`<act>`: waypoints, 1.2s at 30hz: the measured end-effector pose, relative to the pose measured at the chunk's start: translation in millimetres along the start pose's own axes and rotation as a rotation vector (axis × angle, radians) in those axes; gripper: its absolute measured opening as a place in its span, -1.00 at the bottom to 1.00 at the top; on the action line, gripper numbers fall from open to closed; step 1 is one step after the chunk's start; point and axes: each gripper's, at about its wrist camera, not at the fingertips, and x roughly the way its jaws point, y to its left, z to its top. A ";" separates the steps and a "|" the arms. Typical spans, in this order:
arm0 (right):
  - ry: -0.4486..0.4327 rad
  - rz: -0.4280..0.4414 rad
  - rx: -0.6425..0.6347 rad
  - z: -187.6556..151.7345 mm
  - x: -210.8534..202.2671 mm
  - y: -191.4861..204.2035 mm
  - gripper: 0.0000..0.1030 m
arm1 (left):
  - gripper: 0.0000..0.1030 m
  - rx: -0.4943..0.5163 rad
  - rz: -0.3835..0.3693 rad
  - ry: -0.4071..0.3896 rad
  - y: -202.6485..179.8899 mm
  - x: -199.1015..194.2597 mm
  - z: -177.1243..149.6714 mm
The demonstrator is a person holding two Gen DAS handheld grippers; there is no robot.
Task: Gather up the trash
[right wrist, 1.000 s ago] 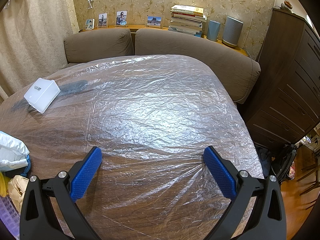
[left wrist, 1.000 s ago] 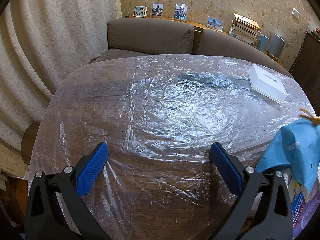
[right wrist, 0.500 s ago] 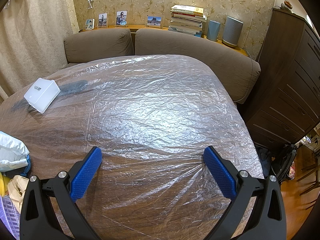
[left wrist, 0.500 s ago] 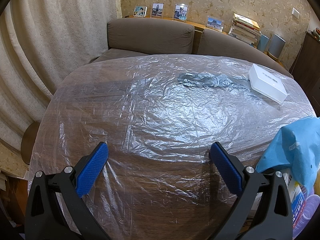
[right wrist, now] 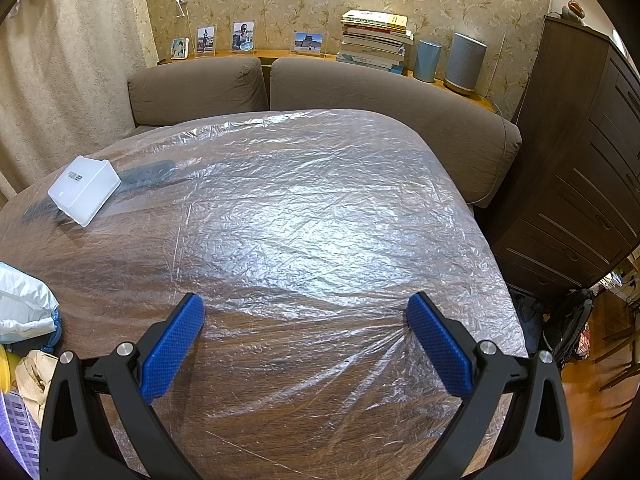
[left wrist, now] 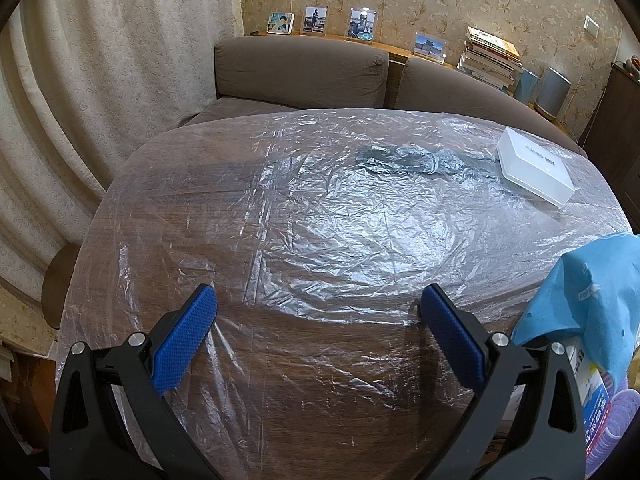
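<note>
A purple basket (left wrist: 616, 420) at the near table edge holds trash: a blue wrapper (left wrist: 592, 300), a printed carton (left wrist: 588, 384). In the right wrist view the same basket (right wrist: 20, 428) shows a white bag (right wrist: 24, 304), a beige crumpled piece (right wrist: 34, 376) and something yellow (right wrist: 3, 372). My left gripper (left wrist: 318, 320) hangs open over the plastic-covered wooden table (left wrist: 280, 240), nothing between its blue pads. My right gripper (right wrist: 306, 328) is open too, over the table's right half (right wrist: 320, 220). A white box (left wrist: 534, 170) lies at the far side, also in the right wrist view (right wrist: 84, 190).
A dark flat item (left wrist: 420, 158) lies under the plastic sheet beside the white box. A brown sofa (right wrist: 360, 92) wraps the table's far side. A dark cabinet (right wrist: 588, 160) stands right; curtains (left wrist: 100, 80) hang left. A ledge carries photo frames, books (right wrist: 372, 40) and speakers.
A brownish scrap above the blue wrapper in the left wrist view one second ago is gone. Both grippers have stayed still and open.
</note>
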 end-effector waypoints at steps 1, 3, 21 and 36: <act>0.000 0.000 0.000 -0.1 0.0 0.0 0.93 | 0.97 0.000 0.000 0.000 0.0 0.0 0.0; 0.000 0.000 0.000 0.1 0.0 -0.2 0.93 | 0.97 0.000 0.000 0.000 0.0 0.0 0.0; -0.083 0.167 0.162 -6.7 -105.5 -36.1 0.92 | 0.97 0.155 -0.130 -0.187 5.8 -89.0 26.4; 0.110 0.311 0.184 -110.0 -128.4 36.3 0.92 | 0.97 0.786 -0.387 0.088 -153.4 -60.1 17.3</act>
